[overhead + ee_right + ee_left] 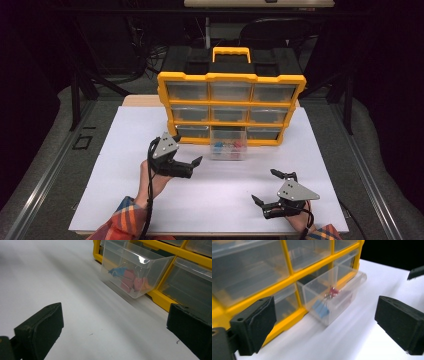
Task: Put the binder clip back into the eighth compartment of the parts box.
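The left gripper [189,159] hangs just left of the pulled-out drawer [228,149], jaws wide and empty — the right gripper [263,186], near the desk's front right corner, likewise. Binder clips [127,277] already lie in the drawer; pushing it into the yellow organizer [230,79] likely remains. White desk [125,150], dark room.

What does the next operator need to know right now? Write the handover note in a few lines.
Left tool: open, holding nothing, just left of the pulled-out drawer.
Right tool: open, holding nothing, low over the white board near the front right.
Things: the clear drawer, bottom middle of the yellow organizer, stands out with red and blue binder clips inside.
Done: drawer open.
Left: probably clip handling or closing the drawer.
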`<state>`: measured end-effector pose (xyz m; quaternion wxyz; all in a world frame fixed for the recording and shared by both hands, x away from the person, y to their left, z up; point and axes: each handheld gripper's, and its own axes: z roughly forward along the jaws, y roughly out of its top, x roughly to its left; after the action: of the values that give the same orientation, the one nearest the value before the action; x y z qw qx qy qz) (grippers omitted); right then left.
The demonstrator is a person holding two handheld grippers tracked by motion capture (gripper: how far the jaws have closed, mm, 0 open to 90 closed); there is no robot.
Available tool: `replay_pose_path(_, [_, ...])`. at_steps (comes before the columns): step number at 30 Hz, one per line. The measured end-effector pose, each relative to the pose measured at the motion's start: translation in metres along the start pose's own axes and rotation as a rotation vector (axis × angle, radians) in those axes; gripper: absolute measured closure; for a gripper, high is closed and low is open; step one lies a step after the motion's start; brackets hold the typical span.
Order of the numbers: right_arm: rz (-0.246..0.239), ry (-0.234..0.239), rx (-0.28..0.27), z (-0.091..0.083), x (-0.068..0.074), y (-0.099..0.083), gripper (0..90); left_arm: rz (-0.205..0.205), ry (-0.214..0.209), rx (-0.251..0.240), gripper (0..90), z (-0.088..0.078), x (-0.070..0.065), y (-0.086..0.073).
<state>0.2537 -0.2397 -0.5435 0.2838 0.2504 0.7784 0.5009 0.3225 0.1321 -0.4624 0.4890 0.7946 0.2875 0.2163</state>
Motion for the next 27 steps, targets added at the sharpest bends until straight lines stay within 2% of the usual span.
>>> replay_pose_path(4, [0.001,0.005,0.004,0.001,0.000,0.000,0.3,0.003,0.001,0.027,1.2,-0.007,-0.005,-0.012])
replay_pose_path(12, [0.000,0.005,0.006,0.001,0.000,-0.001,0.3,0.005,0.030,0.028,0.0,-0.016,-0.011,-0.029])
replay_pose_path(17, [-0.003,0.004,0.006,0.002,0.000,-0.001,0.3,0.015,0.041,0.048,0.0,-0.021,-0.013,-0.039])
replay_pose_path(21, [-0.002,0.002,0.006,0.001,0.000,-0.001,0.3,0.002,0.049,0.054,0.0,-0.026,-0.012,-0.046])
replay_pose_path(27, [-0.001,0.001,0.005,0.002,0.000,-0.001,0.3,-0.022,0.066,0.032,0.0,-0.034,-0.009,-0.058])
